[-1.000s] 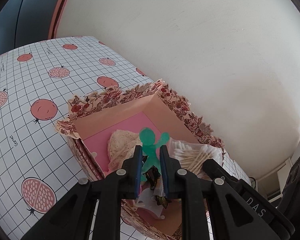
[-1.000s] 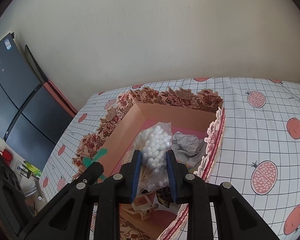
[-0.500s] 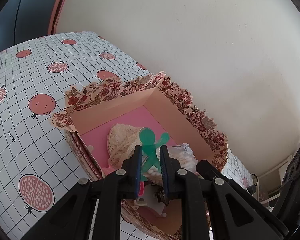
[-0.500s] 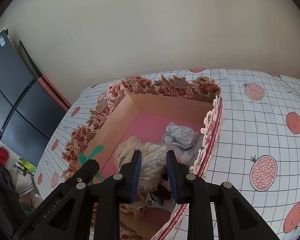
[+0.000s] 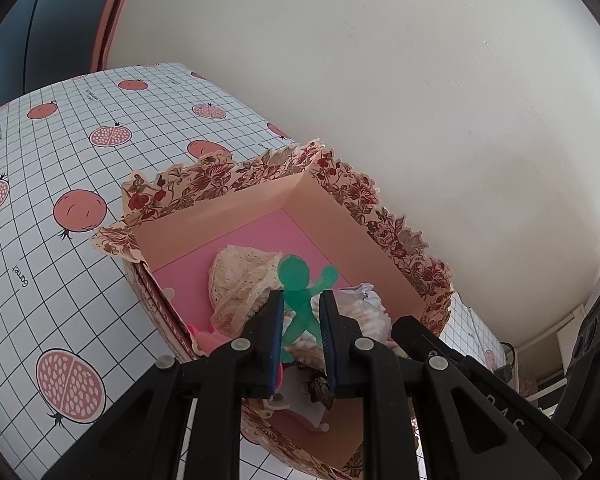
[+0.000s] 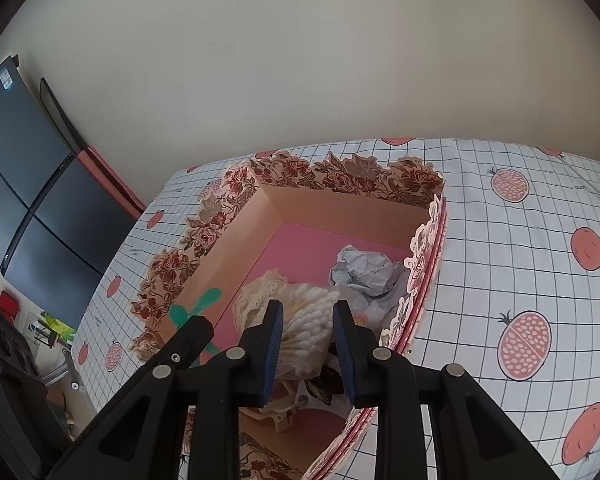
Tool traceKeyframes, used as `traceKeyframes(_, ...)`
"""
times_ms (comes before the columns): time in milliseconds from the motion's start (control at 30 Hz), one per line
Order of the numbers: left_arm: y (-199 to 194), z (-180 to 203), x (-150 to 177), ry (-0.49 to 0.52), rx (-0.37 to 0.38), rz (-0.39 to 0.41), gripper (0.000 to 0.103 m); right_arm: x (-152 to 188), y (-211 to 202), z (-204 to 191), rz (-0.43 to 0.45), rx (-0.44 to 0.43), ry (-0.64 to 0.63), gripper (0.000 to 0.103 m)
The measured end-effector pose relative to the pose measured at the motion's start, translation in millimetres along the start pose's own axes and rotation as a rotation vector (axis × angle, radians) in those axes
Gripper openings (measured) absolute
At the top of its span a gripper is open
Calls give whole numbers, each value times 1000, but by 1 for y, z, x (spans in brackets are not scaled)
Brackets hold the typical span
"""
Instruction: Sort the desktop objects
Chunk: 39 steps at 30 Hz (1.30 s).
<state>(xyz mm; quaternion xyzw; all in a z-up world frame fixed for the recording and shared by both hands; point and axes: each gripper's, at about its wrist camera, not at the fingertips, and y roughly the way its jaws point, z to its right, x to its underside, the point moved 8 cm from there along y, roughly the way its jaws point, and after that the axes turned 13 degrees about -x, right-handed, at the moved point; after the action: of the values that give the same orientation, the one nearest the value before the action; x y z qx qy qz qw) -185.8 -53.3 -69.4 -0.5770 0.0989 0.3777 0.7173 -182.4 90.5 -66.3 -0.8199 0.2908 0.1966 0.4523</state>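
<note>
Over the floral box point(image 5: 332, 184), your left gripper point(image 5: 300, 316) pinched the light, stiff green figure point(image 5: 298, 292) mid-body; your right gripper point(image 6: 308, 320) stood spread around the soft cotton-swab bag point(image 6: 308, 320).

The box point(image 6: 342, 216) looks like matt cardboard with a printed floral paper rim. Inside it lie a translucent green plastic figure point(image 5: 300, 300), cream lace cloth point(image 5: 236, 280), crumpled grey paper point(image 6: 364, 272) and fluffy cotton swabs point(image 6: 308, 320). A smooth printed cloth point(image 6: 520, 260) covers the worktop.

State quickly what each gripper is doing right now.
Left gripper: shut on the green figure.
Right gripper: open, the cotton swab bag lying between its jaws.
</note>
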Motion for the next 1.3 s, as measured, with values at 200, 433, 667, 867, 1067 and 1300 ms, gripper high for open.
traceKeyframes(200, -4, 1, -2, 4, 7, 14, 19, -2, -5, -4, 1, 4, -14, 29)
traceKeyframes(433, -7, 2, -4, 16, 10, 26, 29, -2, -9, -4, -8, 14, -23, 29)
traceKeyframes(667, -14, 5, -6, 37, 4, 50, 47, -4, -20, -1, -8, 30, -36, 29)
traceKeyframes(867, -20, 9, -7, 58, 5, 68, 60, -5, -32, 7, -14, 68, -50, 39)
traceKeyframes(1067, -25, 13, -6, 77, 0, 79, 75, -7, -48, 25, -15, 138, -47, 60)
traceKeyframes(1300, -33, 22, -2, 78, 12, 79, 90, -11, -73, 37, 17, 177, -56, 80)
